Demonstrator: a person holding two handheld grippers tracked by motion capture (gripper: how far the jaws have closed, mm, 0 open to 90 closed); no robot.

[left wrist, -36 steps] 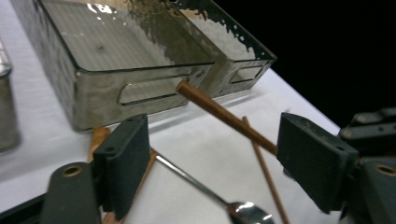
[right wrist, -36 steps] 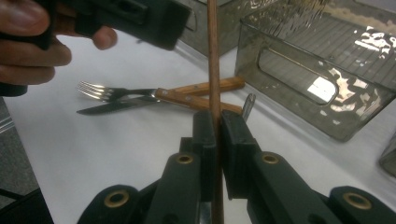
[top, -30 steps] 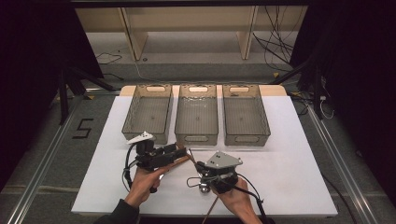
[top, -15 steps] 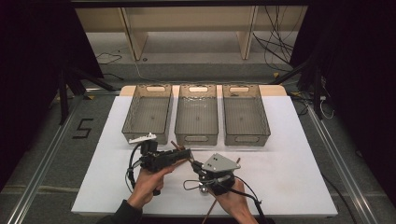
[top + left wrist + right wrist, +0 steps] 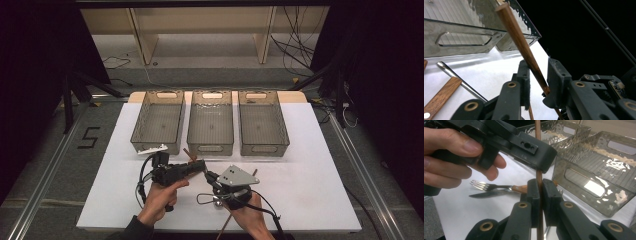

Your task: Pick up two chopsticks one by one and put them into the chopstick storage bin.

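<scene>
A long brown wooden stick (image 5: 516, 35) runs up between the jaws of my left gripper (image 5: 537, 75). Those jaws stand apart, wider than the stick, which leans on one of them. My right gripper (image 5: 539, 188) is shut on the same stick (image 5: 537, 130), just below the left gripper's body. In the high view the two grippers meet nose to nose at the front middle of the white table (image 5: 310, 165): the left gripper (image 5: 202, 166) to the left, the right gripper (image 5: 210, 176) under its grey plate. The stick's top end (image 5: 189, 153) pokes out toward the bins.
Three clear grey bins stand side by side at the back: left (image 5: 159, 120), middle (image 5: 211, 122), right (image 5: 262, 122). A fork (image 5: 489, 185) and a knife (image 5: 486, 193) with wooden handles lie on the table beneath the grippers. A metal utensil shaft (image 5: 456, 77) lies near the bins' front.
Both grippers have drifted slightly toward the person's side while staying together at the stick. The bins have not moved.
</scene>
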